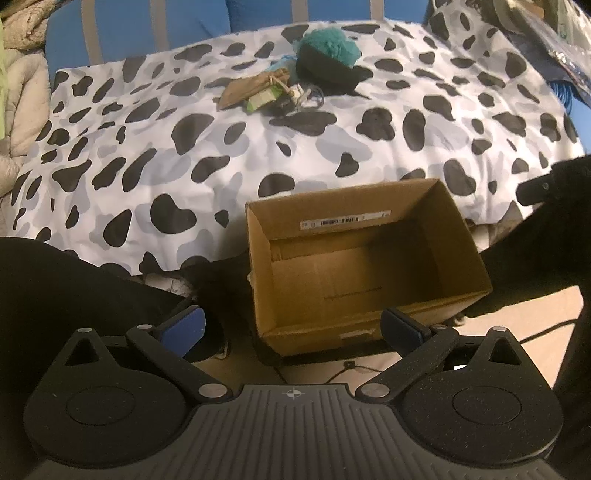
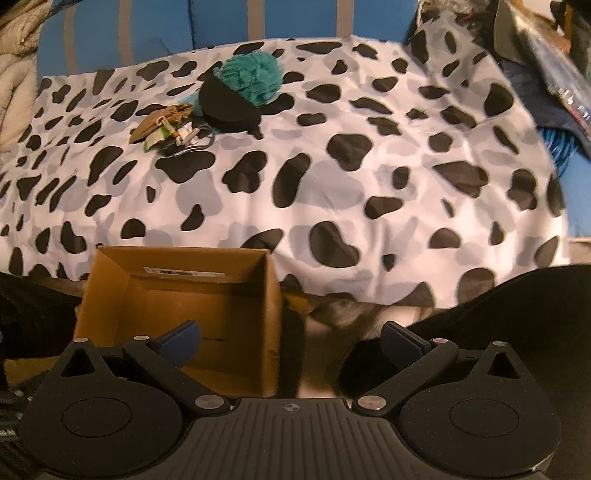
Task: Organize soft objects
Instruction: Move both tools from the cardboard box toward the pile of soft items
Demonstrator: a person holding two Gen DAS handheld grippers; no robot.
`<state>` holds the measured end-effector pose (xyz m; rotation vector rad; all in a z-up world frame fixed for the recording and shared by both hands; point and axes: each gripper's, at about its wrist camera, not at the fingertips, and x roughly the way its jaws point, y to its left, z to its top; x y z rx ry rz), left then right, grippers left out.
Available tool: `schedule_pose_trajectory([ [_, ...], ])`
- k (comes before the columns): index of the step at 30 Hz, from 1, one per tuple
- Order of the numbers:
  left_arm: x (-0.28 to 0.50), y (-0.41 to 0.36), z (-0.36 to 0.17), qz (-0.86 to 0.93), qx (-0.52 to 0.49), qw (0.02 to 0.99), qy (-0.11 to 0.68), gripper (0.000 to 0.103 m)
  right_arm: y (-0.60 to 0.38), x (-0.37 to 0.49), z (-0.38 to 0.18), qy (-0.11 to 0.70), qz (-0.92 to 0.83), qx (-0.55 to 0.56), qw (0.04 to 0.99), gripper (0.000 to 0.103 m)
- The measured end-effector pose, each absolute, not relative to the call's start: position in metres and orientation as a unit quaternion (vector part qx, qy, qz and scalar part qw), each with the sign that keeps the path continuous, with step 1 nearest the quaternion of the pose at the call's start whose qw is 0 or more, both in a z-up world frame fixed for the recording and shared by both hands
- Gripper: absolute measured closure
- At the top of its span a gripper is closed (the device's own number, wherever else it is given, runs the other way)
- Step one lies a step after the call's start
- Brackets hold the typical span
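Note:
A pile of soft things lies far back on the cow-print blanket (image 1: 258,147): a teal fluffy ball (image 1: 330,46) on a black round pouch (image 1: 325,75), a tan cloth bag (image 1: 251,88) and a small green item (image 1: 264,98). The same pile shows in the right wrist view, with the teal ball (image 2: 251,75) and black pouch (image 2: 229,109). An open, empty cardboard box (image 1: 354,266) stands on the floor at the blanket's edge. My left gripper (image 1: 293,328) is open and empty over the box's near rim. My right gripper (image 2: 291,343) is open and empty, right of the box (image 2: 177,295).
A blue striped cushion (image 1: 147,26) backs the blanket. A beige quilted cloth (image 1: 22,92) lies at the far left. Dark clutter (image 2: 546,55) sits at the far right. A black cable (image 1: 347,369) runs on the floor. Dark fabric (image 2: 498,314) lies near the right.

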<state>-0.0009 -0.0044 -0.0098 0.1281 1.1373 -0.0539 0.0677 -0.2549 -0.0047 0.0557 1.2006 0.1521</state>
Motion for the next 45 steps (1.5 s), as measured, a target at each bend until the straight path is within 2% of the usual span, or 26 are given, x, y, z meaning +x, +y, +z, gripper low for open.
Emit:
schedule_pose_trajectory([
  [24,0.05,0.007,-0.016,-0.045,0.027,0.825,0.562,0.0,-0.213,0.092,-0.035,0.591,0.059,-0.016,0.804,0.0],
  [45,0.135,0.024,-0.01,-0.053,0.046,0.836,0.544,0.0,-0.213,0.156,-0.038,0.562,0.05,-0.06,0.824,0.0],
])
